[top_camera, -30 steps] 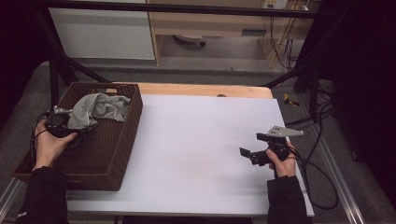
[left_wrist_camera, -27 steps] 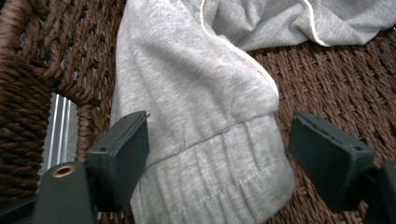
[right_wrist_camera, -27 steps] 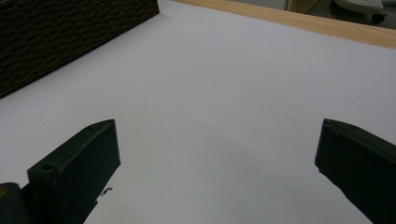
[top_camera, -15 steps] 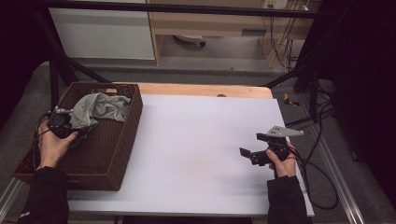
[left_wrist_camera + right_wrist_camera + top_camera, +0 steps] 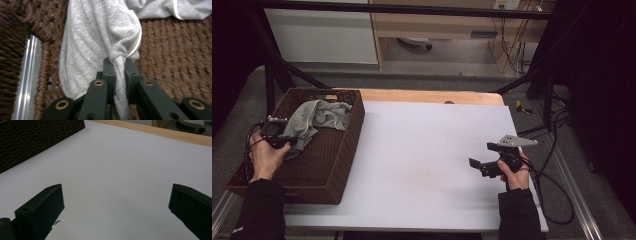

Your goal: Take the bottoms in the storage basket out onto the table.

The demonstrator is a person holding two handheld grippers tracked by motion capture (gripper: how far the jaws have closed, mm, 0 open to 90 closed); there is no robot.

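Note:
A grey knitted garment (image 5: 318,119) lies crumpled in the dark brown wicker basket (image 5: 334,165) at the table's left. My left gripper (image 5: 286,142) sits over the basket's left side, shut on a bunched fold of the grey garment (image 5: 100,45); the cloth runs down between its jaws. My left gripper (image 5: 119,66) pinches that fold above the woven basket floor (image 5: 175,55). My right gripper (image 5: 474,163) hovers low over the white table (image 5: 422,150) at the right, open, jaws wide apart and pointing left. Between its jaws, the right gripper (image 5: 116,202) holds nothing.
The wicker basket's side wall (image 5: 32,140) stands far off at upper left in the right gripper view. A bare wooden strip (image 5: 432,96) runs along the table's far edge. Black cables (image 5: 557,200) trail off the table's right side. A metal rail (image 5: 26,75) shows beside the basket.
The left hand has shifted slightly with the grey garment pinched in its gripper, tugging the cloth a little toward the basket's left wall. The right gripper has stayed in place.

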